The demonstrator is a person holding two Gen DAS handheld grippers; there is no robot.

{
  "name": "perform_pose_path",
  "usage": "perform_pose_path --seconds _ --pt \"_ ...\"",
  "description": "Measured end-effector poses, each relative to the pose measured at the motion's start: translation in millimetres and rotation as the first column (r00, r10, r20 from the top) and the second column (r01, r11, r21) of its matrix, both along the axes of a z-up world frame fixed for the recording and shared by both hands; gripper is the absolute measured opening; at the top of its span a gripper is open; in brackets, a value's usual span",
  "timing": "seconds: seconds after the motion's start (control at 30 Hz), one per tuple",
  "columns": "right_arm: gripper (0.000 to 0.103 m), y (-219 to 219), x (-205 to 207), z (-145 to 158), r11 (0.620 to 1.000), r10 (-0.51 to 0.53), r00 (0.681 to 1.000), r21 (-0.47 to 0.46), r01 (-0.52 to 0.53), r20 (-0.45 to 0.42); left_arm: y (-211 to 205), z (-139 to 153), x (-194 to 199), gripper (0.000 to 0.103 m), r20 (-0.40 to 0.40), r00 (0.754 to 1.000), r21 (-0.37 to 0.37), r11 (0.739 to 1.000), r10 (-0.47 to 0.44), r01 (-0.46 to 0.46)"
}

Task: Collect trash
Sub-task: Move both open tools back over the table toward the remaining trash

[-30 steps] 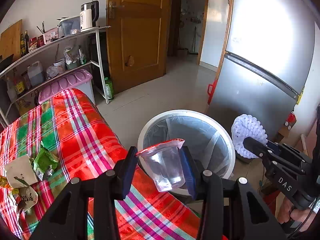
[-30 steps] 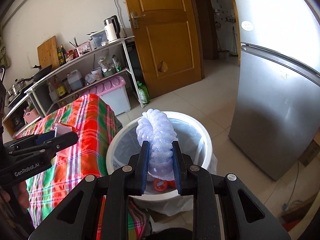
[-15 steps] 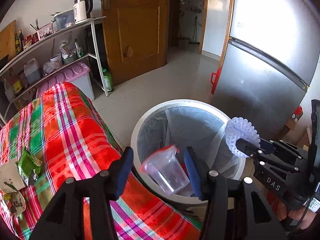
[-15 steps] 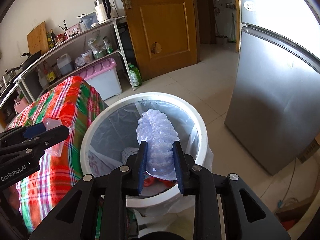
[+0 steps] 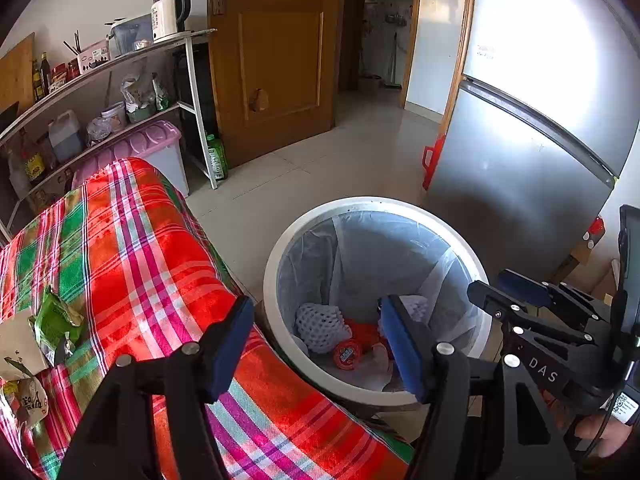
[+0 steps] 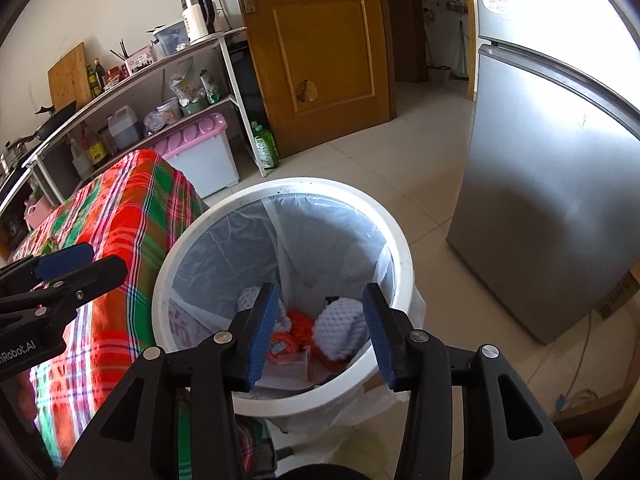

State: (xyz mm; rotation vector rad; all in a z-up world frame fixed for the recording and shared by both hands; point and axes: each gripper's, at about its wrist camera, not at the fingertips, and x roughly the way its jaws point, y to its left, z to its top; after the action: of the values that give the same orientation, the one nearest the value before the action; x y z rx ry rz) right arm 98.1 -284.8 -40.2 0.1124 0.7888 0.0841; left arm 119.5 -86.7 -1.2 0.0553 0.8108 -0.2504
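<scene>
A white trash bin [image 5: 280, 248] with a clear liner stands on the floor beside the table. My left gripper [image 5: 316, 320] hangs over its near rim, jaws opening, nothing between them. My right gripper [image 6: 320, 300] is over the bin [image 6: 400, 248] too, its jaws also opening and empty. In the bin lie white foam nets [image 5: 320, 324] [image 6: 344, 328], a red round lid [image 5: 347, 354] and orange scraps. A green packet [image 5: 56, 324] and a white paper packet [image 5: 16, 348] lie on the tablecloth at the left. Each gripper shows in the other's view [image 5: 512, 292] [image 6: 68, 268].
The red and green checked tablecloth [image 5: 140, 260] covers the table next to the bin. A steel fridge [image 5: 520, 160] stands right of the bin. Behind are a wooden door [image 5: 280, 40], a shelf rack [image 5: 120, 80], a pink-lidded box [image 5: 148, 140] and a green bottle [image 5: 216, 156].
Both grippers opened over the bin. The clear cup left the left gripper and the foam net left the right one; the net now lies in the bin. Both views sank closer to the bin.
</scene>
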Motion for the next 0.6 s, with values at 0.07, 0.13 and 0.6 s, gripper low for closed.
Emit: perform_pose_path --seconds 0.07,0.13,0.6 --pt "0.045 0 -2 2 1.0 -0.003 1.0 0.001 0.003 0.005 2 2 -3 0.069 0.002 1.0 -0.006 1.0 0.003 -0.003" --pt "0.045 1 -6 4 1.0 -0.003 1.0 0.003 0.003 0.012 5 6 -7 0.069 0.018 1.0 -0.001 1.0 0.011 -0.011" --pt "0.046 31 -30 29 0.999 0.049 0.995 0.017 -0.05 0.087 44 28 -42 0.072 0.088 0.994 -0.025 0.997 0.068 -0.067"
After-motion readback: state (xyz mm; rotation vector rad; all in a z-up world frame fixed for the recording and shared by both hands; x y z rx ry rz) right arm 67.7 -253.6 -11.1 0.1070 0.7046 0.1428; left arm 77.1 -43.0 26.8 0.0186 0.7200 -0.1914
